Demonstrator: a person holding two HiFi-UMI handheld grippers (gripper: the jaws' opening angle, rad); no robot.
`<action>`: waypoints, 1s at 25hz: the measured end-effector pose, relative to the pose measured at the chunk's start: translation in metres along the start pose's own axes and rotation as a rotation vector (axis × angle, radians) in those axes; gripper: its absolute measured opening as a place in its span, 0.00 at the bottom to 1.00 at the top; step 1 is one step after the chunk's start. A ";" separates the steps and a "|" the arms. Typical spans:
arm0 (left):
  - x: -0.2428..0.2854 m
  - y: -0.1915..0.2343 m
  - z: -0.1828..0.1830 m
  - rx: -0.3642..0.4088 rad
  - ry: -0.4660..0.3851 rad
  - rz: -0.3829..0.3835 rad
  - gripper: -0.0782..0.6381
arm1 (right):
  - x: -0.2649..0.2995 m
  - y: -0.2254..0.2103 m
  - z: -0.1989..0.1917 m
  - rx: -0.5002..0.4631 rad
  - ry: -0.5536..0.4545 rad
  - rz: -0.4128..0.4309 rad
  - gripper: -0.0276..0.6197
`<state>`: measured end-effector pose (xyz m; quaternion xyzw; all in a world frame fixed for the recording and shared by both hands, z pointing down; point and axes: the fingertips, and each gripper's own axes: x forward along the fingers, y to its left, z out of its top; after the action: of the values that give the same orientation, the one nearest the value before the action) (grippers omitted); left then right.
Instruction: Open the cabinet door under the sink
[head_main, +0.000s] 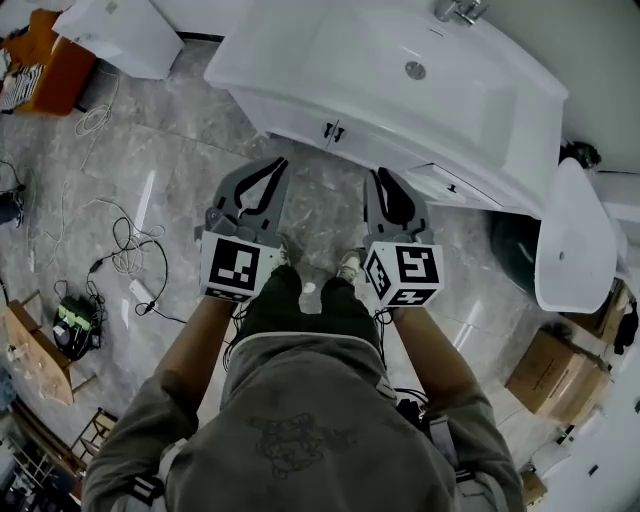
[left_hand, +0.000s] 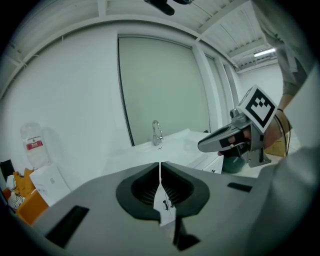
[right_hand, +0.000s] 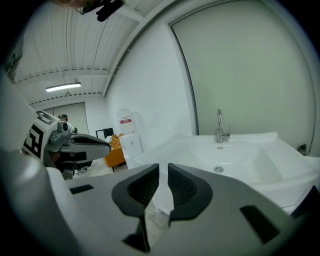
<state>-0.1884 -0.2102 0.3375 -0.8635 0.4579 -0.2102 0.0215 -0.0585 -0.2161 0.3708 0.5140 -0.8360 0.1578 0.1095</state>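
A white sink (head_main: 300, 40) with a faucet (head_main: 455, 10) tops a white cabinet. The cabinet's doors are closed, and a pair of small dark handles (head_main: 331, 131) sits at their middle. I hold both grippers side by side in front of the cabinet, well short of it. My left gripper (head_main: 277, 163) points at the doors, its jaws together and empty (left_hand: 160, 165). My right gripper (head_main: 379, 174) is beside it, its jaws a thin slit apart with nothing between them (right_hand: 163, 167). The handles (left_hand: 167, 203) show through the left jaws' slit.
My feet (head_main: 350, 265) stand on the grey tiled floor just under the grippers. Loose cables (head_main: 130, 250) lie at the left. A white basin-shaped fixture (head_main: 575, 235) and a dark bin (head_main: 515, 245) stand right of the cabinet. Cardboard boxes (head_main: 555, 370) sit further right.
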 end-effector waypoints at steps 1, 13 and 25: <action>0.006 -0.001 -0.006 0.003 0.001 -0.009 0.14 | 0.007 -0.003 -0.006 0.004 0.003 -0.013 0.12; 0.067 -0.002 -0.100 -0.058 0.083 -0.023 0.14 | 0.100 -0.020 -0.103 0.030 0.123 -0.091 0.24; 0.118 0.001 -0.167 -0.067 0.115 -0.079 0.14 | 0.178 -0.053 -0.187 0.050 0.213 -0.136 0.23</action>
<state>-0.1946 -0.2789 0.5299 -0.8675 0.4309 -0.2449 -0.0420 -0.0873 -0.3147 0.6132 0.5525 -0.7786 0.2246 0.1952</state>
